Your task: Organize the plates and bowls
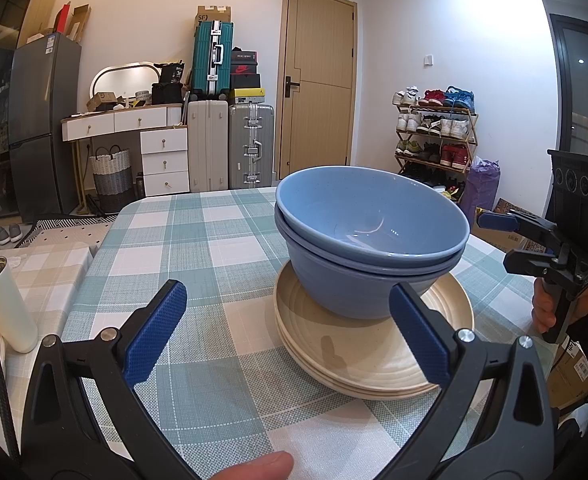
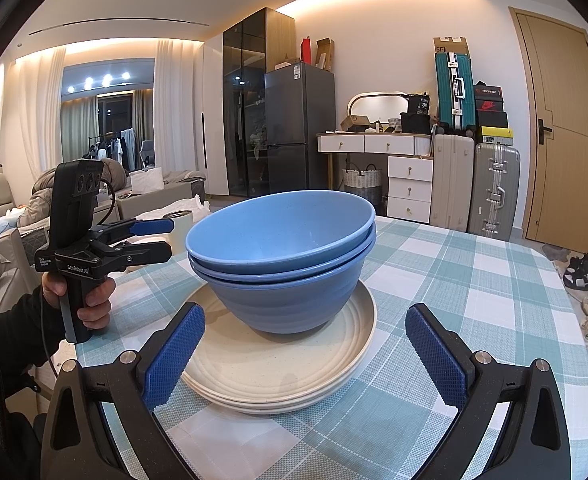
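On the checked table, blue bowls sit nested atop stacked cream plates; both the left gripper and right gripper are spread and empty, so sorting looks finished, leaving only withdrawal.

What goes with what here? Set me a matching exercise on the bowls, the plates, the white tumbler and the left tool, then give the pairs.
Column 1
1. blue bowls
2. cream plates
3. white tumbler
4. left tool

Column 2
A. open, holding nothing
B. stacked directly on the checked tablecloth
C. upright, off to the left of the stack
D. nested, standing on top of the plates

Pairs: 1-D, 2-B, 3-C, 4-A
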